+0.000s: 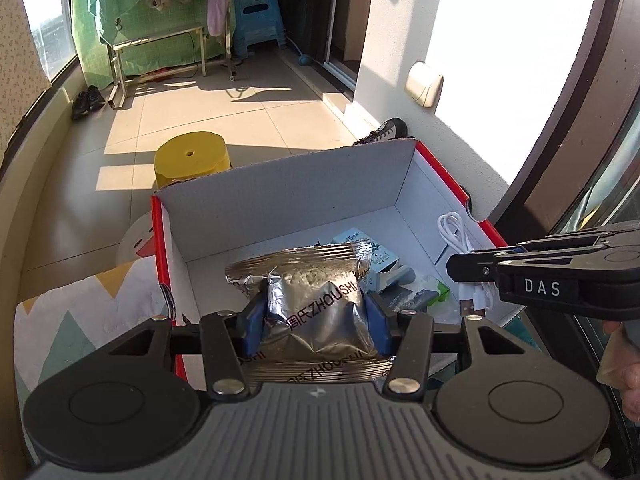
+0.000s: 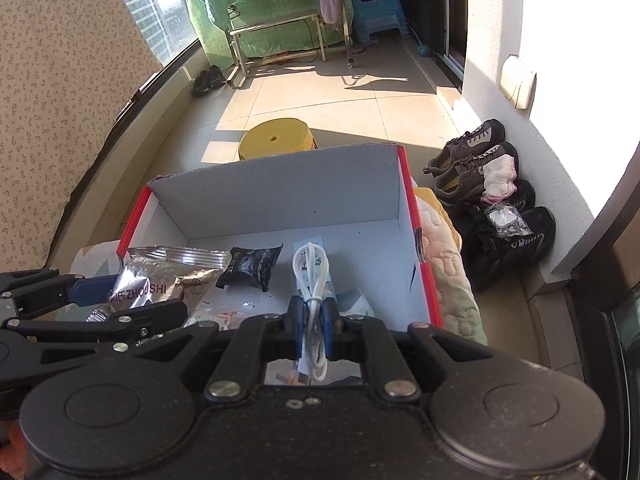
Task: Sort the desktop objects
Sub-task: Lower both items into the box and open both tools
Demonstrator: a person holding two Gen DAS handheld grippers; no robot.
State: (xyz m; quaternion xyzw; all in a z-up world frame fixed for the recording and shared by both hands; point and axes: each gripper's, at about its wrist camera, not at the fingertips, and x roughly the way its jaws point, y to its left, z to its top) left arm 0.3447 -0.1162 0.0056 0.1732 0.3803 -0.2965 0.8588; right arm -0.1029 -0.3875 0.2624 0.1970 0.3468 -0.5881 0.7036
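Observation:
My left gripper (image 1: 316, 316) is shut on a silver ZHOUSHI snack packet (image 1: 316, 300) and holds it over the near edge of an open red-and-white cardboard box (image 1: 280, 192). My right gripper (image 2: 314, 320) is shut on a coiled white USB cable (image 2: 312, 276) over the same box (image 2: 280, 196). The right gripper also shows in the left wrist view (image 1: 472, 270) with the cable (image 1: 456, 232). The left gripper and its packet (image 2: 160, 280) show at the left of the right wrist view. A black packet (image 2: 250, 268) and small boxes (image 1: 384, 268) lie in the box.
The box sits on a quilted patterned cloth (image 1: 80, 312). A yellow stool (image 1: 192, 160) stands on the tiled floor beyond it. Shoes (image 2: 480, 168) line the right wall. A clothes rack (image 2: 280, 28) stands far back.

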